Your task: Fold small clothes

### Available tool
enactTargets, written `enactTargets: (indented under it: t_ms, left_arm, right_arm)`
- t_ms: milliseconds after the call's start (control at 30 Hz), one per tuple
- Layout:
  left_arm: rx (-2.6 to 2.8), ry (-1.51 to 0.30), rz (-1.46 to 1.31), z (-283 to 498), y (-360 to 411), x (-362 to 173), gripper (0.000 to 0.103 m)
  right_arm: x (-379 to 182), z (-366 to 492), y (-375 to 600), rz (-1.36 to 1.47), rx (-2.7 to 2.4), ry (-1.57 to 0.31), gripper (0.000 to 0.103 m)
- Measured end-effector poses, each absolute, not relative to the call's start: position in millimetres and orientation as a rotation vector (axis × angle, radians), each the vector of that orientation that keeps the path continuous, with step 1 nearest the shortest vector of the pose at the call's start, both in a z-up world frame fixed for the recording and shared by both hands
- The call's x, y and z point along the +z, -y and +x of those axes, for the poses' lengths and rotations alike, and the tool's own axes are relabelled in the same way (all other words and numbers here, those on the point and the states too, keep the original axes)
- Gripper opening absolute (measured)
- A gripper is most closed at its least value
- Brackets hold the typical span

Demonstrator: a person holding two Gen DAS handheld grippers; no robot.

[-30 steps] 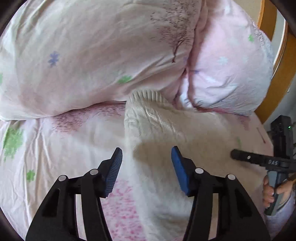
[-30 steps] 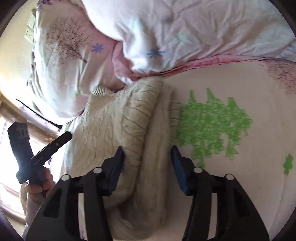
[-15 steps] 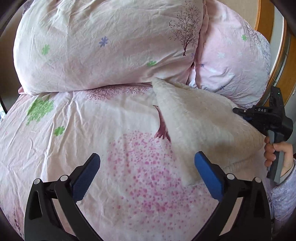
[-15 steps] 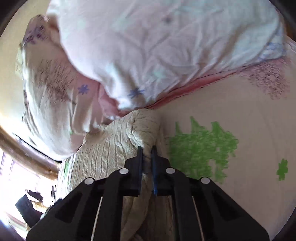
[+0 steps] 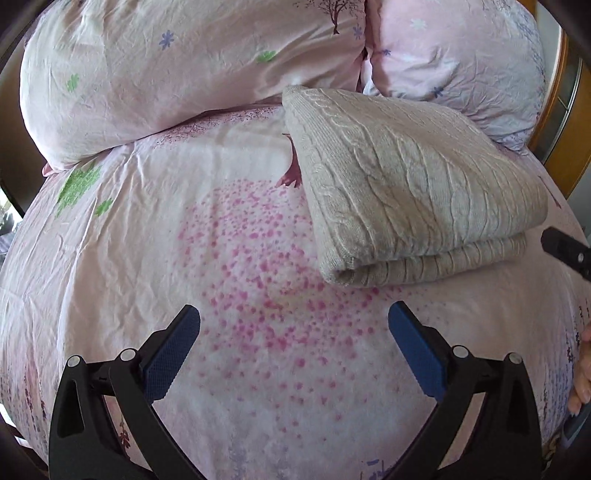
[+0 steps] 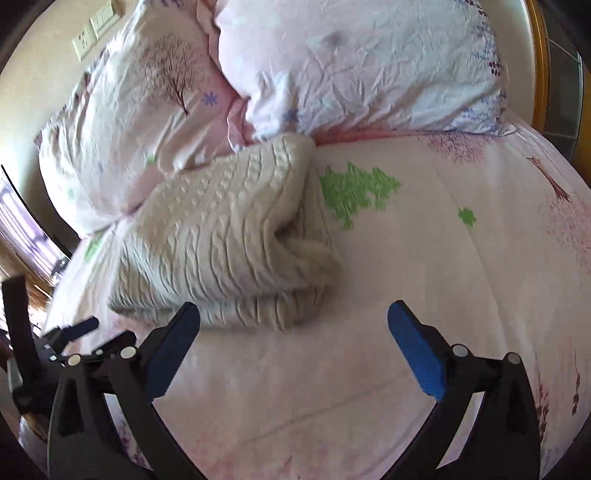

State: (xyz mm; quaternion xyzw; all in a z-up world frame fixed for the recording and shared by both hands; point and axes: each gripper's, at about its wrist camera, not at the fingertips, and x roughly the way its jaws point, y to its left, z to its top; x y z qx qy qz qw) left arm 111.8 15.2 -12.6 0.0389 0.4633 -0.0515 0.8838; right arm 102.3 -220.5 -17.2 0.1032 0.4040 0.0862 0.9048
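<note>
A cream cable-knit sweater (image 5: 399, 192) lies folded in layers on the pink printed bed cover, its far end against the pillows. It also shows in the right wrist view (image 6: 229, 240), left of centre. My left gripper (image 5: 293, 343) is open and empty, hovering over the bed in front of the sweater's near left corner. My right gripper (image 6: 293, 343) is open and empty, just in front of the sweater's folded end. The tip of the right gripper (image 5: 569, 251) shows at the right edge of the left wrist view.
Two large pillows (image 5: 166, 70) (image 6: 354, 62) in matching pink printed covers stand behind the sweater. A wooden bed frame (image 5: 561, 122) runs along the right. A wall socket (image 6: 92, 33) is at the upper left. The other gripper's body (image 6: 40, 347) is low on the left.
My right gripper was shut on the sweater's edge half a second ago; it has let go, opened wide and pulled back. My left gripper opened and backed away earlier and has drawn back further.
</note>
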Motion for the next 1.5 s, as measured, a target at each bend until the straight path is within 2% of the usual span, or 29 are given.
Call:
enactTargets:
  t_ms: [100,333,1500]
  left_arm:
    - [-0.082,-0.975,0.084,113,-14,-19,0.102]
    - [-0.066,-0.949,0.065,112,-15,-19,0.102]
    - [-0.065,-0.949,0.065,112,-14,-19,0.102]
  right_arm:
    - [-41,99,200,0.103,0.146,-0.901,0.101]
    - [-53,96,183,-0.019,0.073,-0.914,0.101]
    - [-53,96,184,-0.02,0.069,-0.915,0.101]
